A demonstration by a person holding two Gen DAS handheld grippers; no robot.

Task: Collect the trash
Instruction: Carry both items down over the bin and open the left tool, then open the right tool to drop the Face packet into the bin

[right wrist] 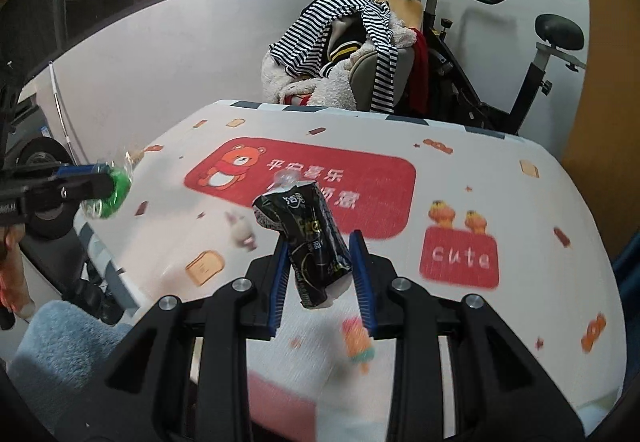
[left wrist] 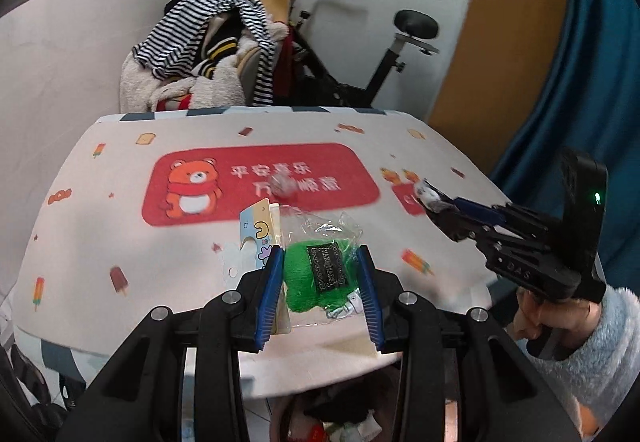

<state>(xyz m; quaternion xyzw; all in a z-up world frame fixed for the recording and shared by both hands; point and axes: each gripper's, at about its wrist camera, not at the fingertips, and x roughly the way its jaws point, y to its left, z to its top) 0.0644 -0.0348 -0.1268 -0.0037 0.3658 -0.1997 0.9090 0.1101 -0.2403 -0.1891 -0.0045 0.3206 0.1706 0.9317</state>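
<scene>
Trash bin (left wrist: 320, 422) just below near table edge (left wrist: 280, 374), mostly cut off by frame. Above that edge: left gripper (left wrist: 320, 282) closed on green item in clear bag (left wrist: 308, 274); sticker card (left wrist: 260, 230) touching bag's far-left side, poss. stuck to it. Right gripper (right wrist: 320, 270) closed on black pouch (right wrist: 308, 242), over table w/ bear mat (right wrist: 300, 185) beyond.

Risks: slick bag could slip from pads; card may drop off en route; pouch held only at lower part, could tip out.

Crumpled clear bit (right wrist: 286, 177) on mat too blurred to ID. Bin contents unclear.

Both wrist views look forward and down, close over the white cartoon-printed tablecloth (left wrist: 120, 201) (right wrist: 500, 201); both share its red bear panel (left wrist: 200, 181) (right wrist: 240, 169).
</scene>
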